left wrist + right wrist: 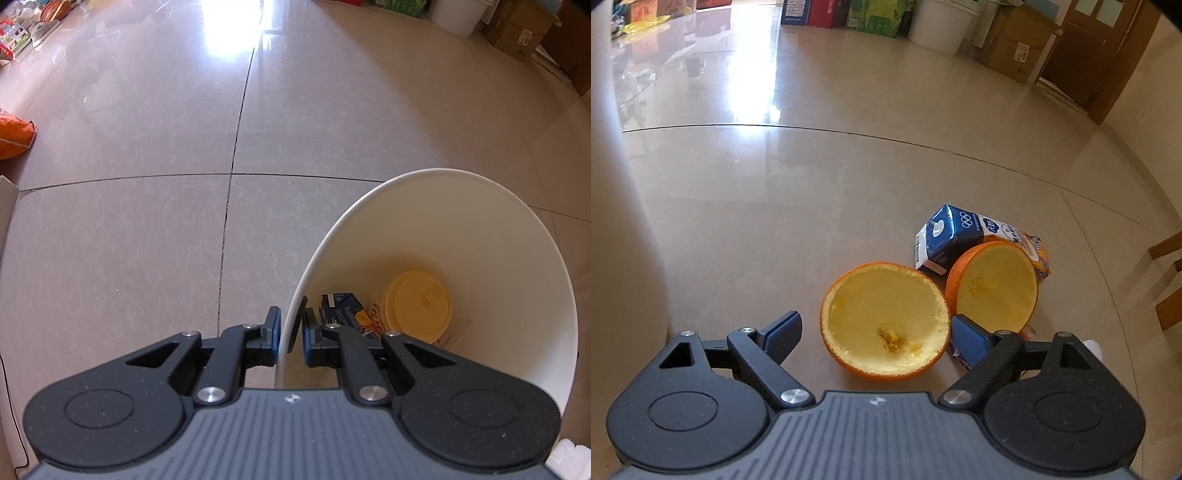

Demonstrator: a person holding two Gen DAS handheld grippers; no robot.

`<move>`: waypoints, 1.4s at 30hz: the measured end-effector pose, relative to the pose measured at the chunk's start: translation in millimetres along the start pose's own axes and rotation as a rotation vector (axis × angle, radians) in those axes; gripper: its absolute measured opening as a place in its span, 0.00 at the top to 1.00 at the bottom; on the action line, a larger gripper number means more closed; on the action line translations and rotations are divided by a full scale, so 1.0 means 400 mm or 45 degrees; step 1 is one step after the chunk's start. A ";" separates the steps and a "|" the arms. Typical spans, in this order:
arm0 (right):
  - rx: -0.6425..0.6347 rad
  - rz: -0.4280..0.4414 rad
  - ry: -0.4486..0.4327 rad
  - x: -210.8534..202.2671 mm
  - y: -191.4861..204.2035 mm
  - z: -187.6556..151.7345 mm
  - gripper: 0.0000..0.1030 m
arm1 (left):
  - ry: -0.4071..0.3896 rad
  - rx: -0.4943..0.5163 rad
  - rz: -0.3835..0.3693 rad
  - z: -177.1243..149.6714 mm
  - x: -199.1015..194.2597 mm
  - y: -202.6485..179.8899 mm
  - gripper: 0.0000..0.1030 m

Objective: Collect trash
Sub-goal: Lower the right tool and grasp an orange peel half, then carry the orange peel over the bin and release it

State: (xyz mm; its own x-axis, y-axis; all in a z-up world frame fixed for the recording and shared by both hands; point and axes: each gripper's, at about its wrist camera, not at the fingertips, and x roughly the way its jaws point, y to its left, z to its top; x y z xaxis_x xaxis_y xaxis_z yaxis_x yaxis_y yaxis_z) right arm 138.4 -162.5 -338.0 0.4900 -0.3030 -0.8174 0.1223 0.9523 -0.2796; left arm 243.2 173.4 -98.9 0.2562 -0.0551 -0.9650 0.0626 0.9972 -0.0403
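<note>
My left gripper is shut on the near rim of a white trash bin, one pad outside the wall and one inside. At the bin's bottom lie a yellow-lidded cup and a blue carton. In the right wrist view a hollow orange peel half sits on the floor between the open jaws of my right gripper. The right pad is close to its edge and the left pad stands apart. A second peel half leans behind it against a blue milk carton and a crumpled wrapper.
Glossy beige floor tiles stretch ahead. Along the far wall stand a white bucket, cardboard boxes and a wooden door. An orange bag lies at the left; wooden furniture stands at the right edge.
</note>
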 end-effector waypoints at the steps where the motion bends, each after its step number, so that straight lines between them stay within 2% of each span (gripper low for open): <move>1: -0.011 -0.009 0.000 0.000 0.005 -0.001 0.12 | -0.001 0.003 0.001 0.000 0.000 0.000 0.90; 5: -0.095 -0.036 -0.010 0.011 0.012 0.010 0.12 | -0.001 0.002 0.003 0.001 0.000 -0.001 0.90; 9: -0.091 -0.036 0.014 0.024 -0.001 0.020 0.12 | -0.002 0.004 0.006 0.000 0.000 -0.001 0.90; 12: -0.073 0.007 0.045 0.025 -0.009 0.026 0.21 | -0.002 0.003 0.006 0.000 0.000 0.000 0.90; 17: -0.088 0.034 0.075 0.011 -0.016 0.029 0.27 | -0.001 0.000 0.005 0.000 -0.002 0.001 0.90; 21: -0.030 0.120 0.130 -0.022 -0.048 0.028 0.30 | -0.001 0.000 0.005 0.000 -0.004 0.001 0.90; 32: -0.121 0.238 0.241 -0.193 -0.148 0.066 0.33 | -0.001 -0.005 0.012 -0.001 -0.002 -0.001 0.90; 38: -0.118 0.300 0.248 -0.333 -0.212 0.134 0.33 | -0.003 -0.006 0.015 -0.003 -0.002 -0.004 0.90; 42: -0.154 0.342 0.203 -0.452 -0.232 0.183 0.33 | -0.001 0.001 0.017 -0.002 -0.001 -0.005 0.90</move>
State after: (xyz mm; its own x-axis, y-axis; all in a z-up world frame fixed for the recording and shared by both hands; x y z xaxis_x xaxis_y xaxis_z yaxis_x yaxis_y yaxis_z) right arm 101.6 -193.4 -127.4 0.3486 -0.0524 -0.9358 -0.1011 0.9905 -0.0932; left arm 242.0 171.6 -98.5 0.2581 -0.0417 -0.9652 0.0596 0.9979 -0.0272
